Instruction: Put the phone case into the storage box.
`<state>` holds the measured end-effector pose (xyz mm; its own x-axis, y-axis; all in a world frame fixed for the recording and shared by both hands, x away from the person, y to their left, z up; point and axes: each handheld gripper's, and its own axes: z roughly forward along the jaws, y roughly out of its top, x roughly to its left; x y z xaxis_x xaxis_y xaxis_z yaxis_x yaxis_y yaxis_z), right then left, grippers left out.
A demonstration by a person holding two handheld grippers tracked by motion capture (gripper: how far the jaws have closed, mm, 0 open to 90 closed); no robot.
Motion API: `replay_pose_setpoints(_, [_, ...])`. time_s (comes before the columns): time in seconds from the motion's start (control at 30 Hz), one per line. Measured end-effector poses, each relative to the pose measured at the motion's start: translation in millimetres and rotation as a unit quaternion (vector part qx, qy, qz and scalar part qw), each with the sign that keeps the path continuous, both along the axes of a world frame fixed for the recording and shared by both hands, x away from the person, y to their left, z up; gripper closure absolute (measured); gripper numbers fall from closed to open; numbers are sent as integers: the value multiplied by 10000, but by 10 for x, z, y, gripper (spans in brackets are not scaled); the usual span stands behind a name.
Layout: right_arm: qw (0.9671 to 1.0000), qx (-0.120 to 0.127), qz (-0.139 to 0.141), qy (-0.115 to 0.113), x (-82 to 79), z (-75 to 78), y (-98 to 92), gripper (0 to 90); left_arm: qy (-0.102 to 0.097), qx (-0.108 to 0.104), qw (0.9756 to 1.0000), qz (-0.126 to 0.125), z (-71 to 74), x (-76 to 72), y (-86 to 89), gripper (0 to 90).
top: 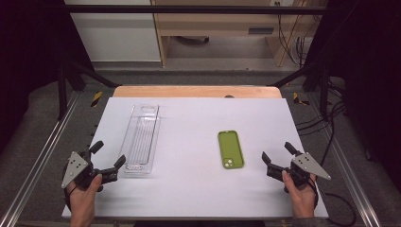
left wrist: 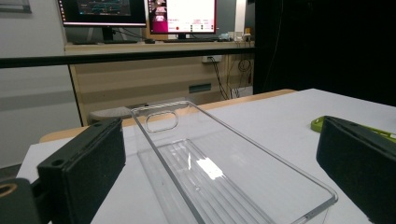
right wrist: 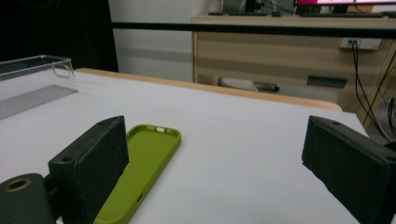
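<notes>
Both wide and empty, left hand-held gripper (top: 108,160) at 7 o'clock faces the clear tray (top: 141,138); right hand-held gripper (top: 278,156) at 4 o'clock faces the green phone case (top: 230,149), seemingly poised to grasp

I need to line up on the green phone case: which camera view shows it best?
The high view: the green phone case shows whole, lying flat, camera cutout at its near end, ahead-left of the open right claw. The right gripper view has it close but partly behind a finger; the left gripper view catches just an edge.
</notes>
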<state>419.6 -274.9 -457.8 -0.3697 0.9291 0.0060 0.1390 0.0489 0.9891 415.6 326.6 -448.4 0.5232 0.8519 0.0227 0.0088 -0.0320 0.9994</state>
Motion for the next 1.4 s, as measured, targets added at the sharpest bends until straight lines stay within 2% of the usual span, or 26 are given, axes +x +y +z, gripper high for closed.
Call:
replay_pose_setpoints(0.17, [9998, -47, -4, 203, -12, 18, 20, 61, 12, 9, 10000, -7, -4, -8, -9, 10])
replay_pose_setpoints(0.2, [9994, -142, -1, 300, -17, 29, 31, 54, 18, 14, 10000, -10, -6, -24, -14, 10])
replay_pose_setpoints(0.4, [9988, -239, -11, 431, -40, 57, 65, 40, 36, 61, 10000, -20, -13, -65, -22, 10])
replay_pose_setpoints(0.43, [9979, -398, -4, 519, -53, 74, 95, 38, 33, 68, 10000, -22, -14, -72, -27, 10])
replay_pose_setpoints(0.6, [9962, -617, 111, 598, -89, 99, 182, 39, 48, 82, 9999, -51, -19, -80, -43, 10])
replay_pose_setpoints(0.63, [9948, -783, 178, 629, -109, 110, 221, 38, 50, 95, 9999, -64, -19, -80, -47, 10])
replay_pose_setpoints(0.83, [9937, -856, 247, 680, -161, 151, 258, 44, 42, 145, 9998, -110, -18, -89, -68, 10])
replay_pose_setpoints(1.13, [9924, -980, 215, 718, -117, 249, 238, 49, 42, 138, 9999, -88, -19, -93, -69, 10])
replay_pose_setpoints(1.33, [9909, -1091, 260, 741, -38, 346, 270, 97, 31, 157, 9998, -80, -18, -101, -70, 10])
replay_pose_setpoints(1.4, [9901, -1148, 282, 759, 2, 403, 297, 151, 34, 147, 9999, -73, -18, -101, -66, 10])
